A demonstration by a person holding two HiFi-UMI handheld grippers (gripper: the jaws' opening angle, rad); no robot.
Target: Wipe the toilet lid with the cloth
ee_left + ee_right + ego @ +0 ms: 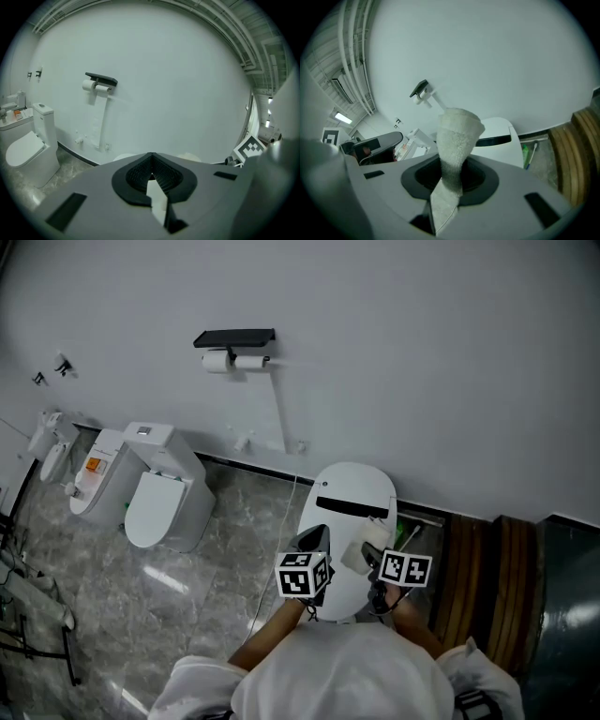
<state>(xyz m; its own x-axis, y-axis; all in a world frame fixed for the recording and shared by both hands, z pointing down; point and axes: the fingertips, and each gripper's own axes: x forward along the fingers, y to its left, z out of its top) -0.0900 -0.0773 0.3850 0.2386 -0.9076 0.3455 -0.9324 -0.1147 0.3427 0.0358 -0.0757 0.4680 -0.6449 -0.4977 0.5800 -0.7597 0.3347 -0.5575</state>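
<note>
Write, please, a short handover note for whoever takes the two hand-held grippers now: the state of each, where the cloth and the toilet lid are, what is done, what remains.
Left hand-held gripper: shut, nothing between its jaws, held over the near end of the toilet lid.
Right hand-held gripper: shut on the cloth, which sticks out beyond the jaws.
Toilet lid: closed, directly in front of the person. The cloth is over its near right part and does not appear to be pressed on it.
Done: the cloth is gripped. Whether any wiping has happened cannot be told.
Left: lower the cloth onto the lid and wipe across it.
</note>
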